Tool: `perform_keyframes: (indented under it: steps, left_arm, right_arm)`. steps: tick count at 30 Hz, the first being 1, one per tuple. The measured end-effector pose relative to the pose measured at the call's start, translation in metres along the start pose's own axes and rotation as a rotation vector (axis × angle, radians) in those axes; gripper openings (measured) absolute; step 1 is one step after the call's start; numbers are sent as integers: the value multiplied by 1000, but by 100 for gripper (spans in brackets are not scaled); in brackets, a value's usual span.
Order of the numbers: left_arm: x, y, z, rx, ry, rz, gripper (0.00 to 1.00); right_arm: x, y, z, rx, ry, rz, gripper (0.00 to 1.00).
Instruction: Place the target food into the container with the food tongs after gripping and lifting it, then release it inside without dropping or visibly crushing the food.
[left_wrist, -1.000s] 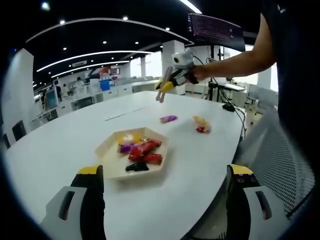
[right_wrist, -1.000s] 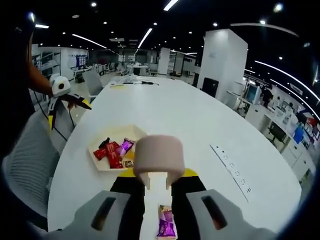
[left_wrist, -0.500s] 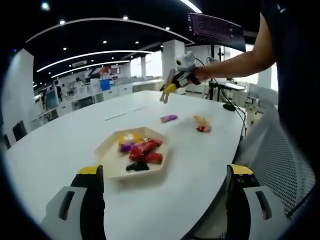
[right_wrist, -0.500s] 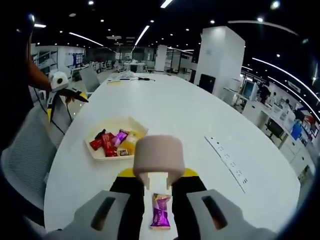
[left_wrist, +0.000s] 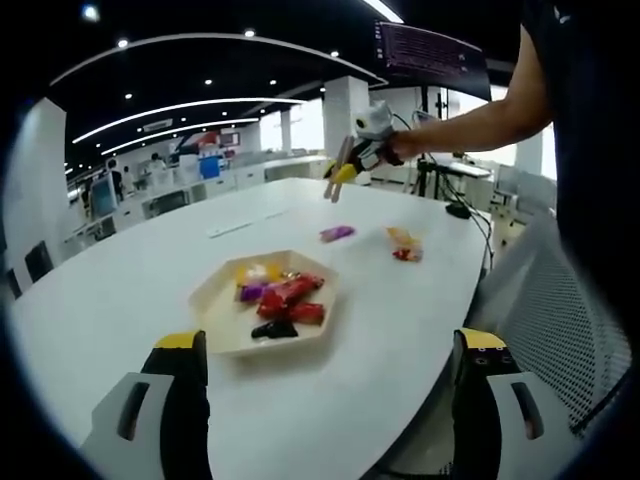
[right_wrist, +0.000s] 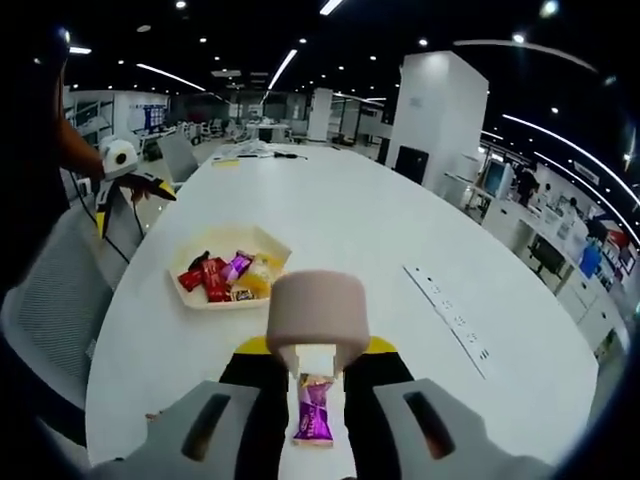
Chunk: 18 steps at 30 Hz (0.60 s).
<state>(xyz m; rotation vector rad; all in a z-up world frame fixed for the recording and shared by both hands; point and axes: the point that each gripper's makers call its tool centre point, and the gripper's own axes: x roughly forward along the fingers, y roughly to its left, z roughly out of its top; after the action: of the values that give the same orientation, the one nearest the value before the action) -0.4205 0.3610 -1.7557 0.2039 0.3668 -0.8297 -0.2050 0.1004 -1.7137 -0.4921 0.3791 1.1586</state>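
A purple-wrapped candy (left_wrist: 337, 233) lies on the white table beyond a pale hexagonal tray (left_wrist: 222, 318) that holds several wrapped snacks. A person's hand holds my right gripper (left_wrist: 358, 150) high above the candy, with the food tongs (left_wrist: 334, 183) pointing down and clear of it. In the right gripper view the jaws are shut on the tongs (right_wrist: 318, 318), and the purple candy (right_wrist: 313, 410) lies on the table right below them. The tray (right_wrist: 272, 243) sits farther off to the left. My left gripper (left_wrist: 330, 345) hangs open and holds nothing, near the table edge.
A yellow and red wrapped sweet (left_wrist: 404, 246) lies right of the purple candy. A power strip (right_wrist: 446, 320) runs along the table at the right. A mesh chair (right_wrist: 55, 320) stands by the table edge, and my left gripper (right_wrist: 120, 178) hovers above it.
My right gripper with the tongs has moved away from the tray until it is over the purple candy, which now sits higher between its jaws. The left gripper has stayed still.
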Motion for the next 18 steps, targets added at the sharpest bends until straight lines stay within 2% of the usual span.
perform_keyframes:
  steps: [7, 18]
  left_arm:
    - [0, -1, -2, 2, 8, -3, 99]
    - [1, -1, -3, 0, 13, -4, 99]
  right_arm:
    - [-4, -3, -11, 5, 23, -4, 20]
    - [5, -5, -32, 34, 39, -13, 20]
